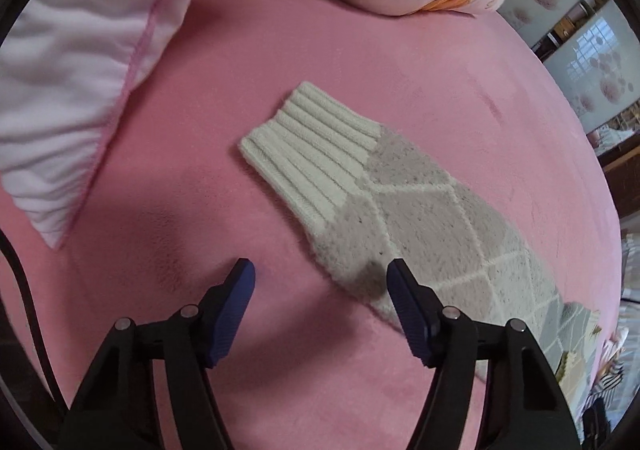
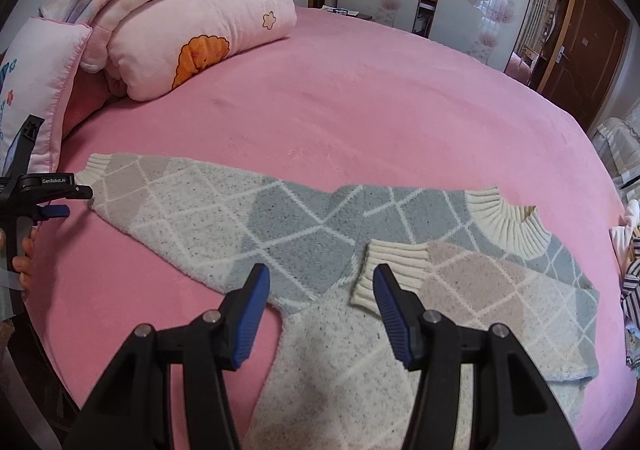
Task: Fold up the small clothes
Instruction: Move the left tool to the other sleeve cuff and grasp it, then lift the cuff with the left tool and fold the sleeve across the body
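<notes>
The sweater [image 2: 304, 234] lies flat on the pink bed [image 2: 360, 109]; its outstretched sleeve [image 1: 372, 189] runs from upper left toward lower right (cuff farthest away), edge between the open left tongs [image 1: 320, 278]. Right tongs [image 2: 320, 282] hover open, empty

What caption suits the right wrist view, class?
Open right gripper above an argyle sweater, one sleeve folded in, on a pink bed.
</notes>
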`<act>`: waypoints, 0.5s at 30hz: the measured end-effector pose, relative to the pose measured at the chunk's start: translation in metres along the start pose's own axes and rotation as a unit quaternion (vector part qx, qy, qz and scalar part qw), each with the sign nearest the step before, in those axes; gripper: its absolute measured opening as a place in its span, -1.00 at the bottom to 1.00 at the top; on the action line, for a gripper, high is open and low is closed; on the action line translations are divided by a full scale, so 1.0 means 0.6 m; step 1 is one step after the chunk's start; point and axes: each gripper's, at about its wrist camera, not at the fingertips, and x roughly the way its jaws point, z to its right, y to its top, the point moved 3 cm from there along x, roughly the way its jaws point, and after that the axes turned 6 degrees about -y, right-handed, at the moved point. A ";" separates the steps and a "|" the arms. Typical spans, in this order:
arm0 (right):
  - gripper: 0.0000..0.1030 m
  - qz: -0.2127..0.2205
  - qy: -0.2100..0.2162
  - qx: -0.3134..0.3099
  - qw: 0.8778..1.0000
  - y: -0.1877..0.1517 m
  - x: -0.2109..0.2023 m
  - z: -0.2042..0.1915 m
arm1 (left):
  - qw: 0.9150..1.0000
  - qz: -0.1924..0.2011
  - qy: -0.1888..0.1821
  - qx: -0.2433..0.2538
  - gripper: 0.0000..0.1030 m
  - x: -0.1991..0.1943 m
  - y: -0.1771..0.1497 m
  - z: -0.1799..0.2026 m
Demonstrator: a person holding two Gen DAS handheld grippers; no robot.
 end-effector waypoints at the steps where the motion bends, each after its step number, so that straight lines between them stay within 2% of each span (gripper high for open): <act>1: 0.05 0.000 -0.001 -0.001 1.000 0.000 0.003 0.001 | 1.000 0.004 -0.006 -0.009 0.29 0.008 0.003 -0.003; 5: 0.05 -0.003 -0.003 -0.009 1.000 -0.005 0.014 -0.002 | 0.999 0.021 -0.027 -0.029 0.29 0.020 0.014 -0.003; 6: 0.05 -0.003 -0.005 -0.011 1.000 -0.006 0.015 -0.003 | 0.999 0.024 -0.031 -0.032 0.20 0.022 0.016 -0.001; 7: 0.05 -0.004 -0.006 -0.013 1.000 -0.008 0.017 -0.003 | 0.999 0.029 -0.035 -0.029 -0.25 0.024 0.018 0.005; 9: 0.05 -0.005 -0.009 -0.016 1.000 -0.013 0.020 -0.001 | 0.999 0.023 -0.039 -0.016 -0.75 0.033 0.020 0.018; 12: 0.05 -0.007 -0.011 -0.016 1.000 -0.018 0.022 0.006 | 0.999 0.041 -0.033 -0.001 -0.81 0.026 0.020 0.041; 15: 0.05 -0.007 -0.016 -0.014 1.000 -0.025 0.020 0.019 | 0.997 0.063 -0.046 0.018 -0.82 0.002 0.015 0.072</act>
